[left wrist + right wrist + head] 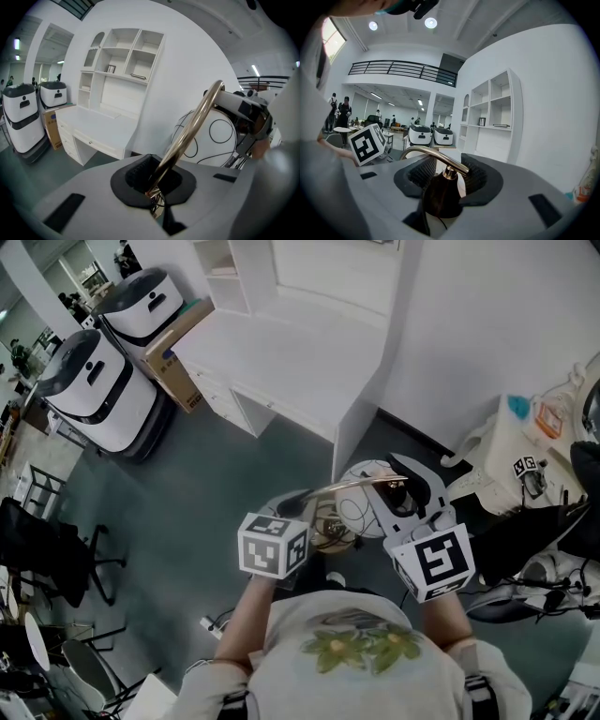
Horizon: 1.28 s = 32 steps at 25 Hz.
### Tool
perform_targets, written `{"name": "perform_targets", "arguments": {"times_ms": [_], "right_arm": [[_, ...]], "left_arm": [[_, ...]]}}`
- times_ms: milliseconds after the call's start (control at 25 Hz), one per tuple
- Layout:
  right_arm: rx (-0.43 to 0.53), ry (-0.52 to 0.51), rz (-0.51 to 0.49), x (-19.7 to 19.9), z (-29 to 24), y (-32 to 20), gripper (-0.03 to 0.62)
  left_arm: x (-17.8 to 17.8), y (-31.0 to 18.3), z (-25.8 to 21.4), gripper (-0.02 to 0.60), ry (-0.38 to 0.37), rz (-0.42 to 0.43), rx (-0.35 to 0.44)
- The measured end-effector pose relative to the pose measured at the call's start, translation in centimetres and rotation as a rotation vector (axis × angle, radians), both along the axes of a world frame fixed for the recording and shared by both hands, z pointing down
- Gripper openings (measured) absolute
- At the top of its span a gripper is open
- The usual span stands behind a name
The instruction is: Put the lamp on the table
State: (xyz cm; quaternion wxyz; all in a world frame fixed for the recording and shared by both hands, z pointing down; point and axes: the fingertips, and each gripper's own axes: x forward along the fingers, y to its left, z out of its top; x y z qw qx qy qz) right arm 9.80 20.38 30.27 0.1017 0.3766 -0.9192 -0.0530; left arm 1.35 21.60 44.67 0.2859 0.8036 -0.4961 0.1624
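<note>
**Lamp Carried Between Two Grippers, Short of the Desk**

A white desk (281,362) with a shelf unit (122,56) on top stood against the white wall, its surface bare. To its left, two white wheeled machines (98,390) were parked on the dark floor, with a cardboard box (178,357) wedged between them and the desk.

The lamp (361,512) was off the table, held up in the air over the floor just in front of the desk's near side panel. Its white globe shade (211,136), marked with thin black lines, lay between the two tools, and a curved brass arm (197,117) ran out from it.

The left gripper (291,504) had its jaws pressed together on the lower end of that brass arm, which rose up and to the right out of the pads. The right gripper (403,488) had its jaws set wide, pinching the lamp's dark brown bell-shaped fitting (440,194) where the brass arm joined it
</note>
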Motion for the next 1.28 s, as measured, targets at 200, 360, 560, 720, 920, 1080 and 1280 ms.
{"name": "perform_targets", "arguments": {"times_ms": [200, 360, 560, 720, 920, 1080, 1280], "right_arm": [[-0.015, 0.007, 0.01, -0.5, 0.3, -2.2, 0.186], [-0.009, 0.0, 0.014, -1.5, 0.1, -4.5, 0.186], [-0.003, -0.007, 0.029, -2.7, -0.2, -7.3, 0.186], [0.001, -0.003, 0.044, -4.0, -0.4, -9.6, 0.186], [0.006, 0.006, 0.062, -5.0, -0.6, -11.7, 0.186], [0.005, 0.02, 0.073, -5.5, -0.4, -12.9, 0.186], [0.001, 0.037, 0.085, -6.5, -0.4, -14.4, 0.186]], "left_arm": [[-0.4, -2.1, 0.4, 0.028, 0.005, 0.02, -0.013], [-1.2, -4.4, 0.4, 0.028, 0.004, 0.025, -0.016], [-2.3, -7.5, 0.3, 0.028, 0.007, 0.036, -0.012], [-3.6, -9.9, 0.2, 0.028, 0.007, 0.045, -0.003], [-4.7, -12.4, -0.2, 0.028, 0.008, 0.058, 0.009], [-5.2, -13.8, -0.1, 0.028, 0.016, 0.066, 0.01], [-6.2, -15.3, -0.1, 0.028, 0.028, 0.081, 0.005]]}}
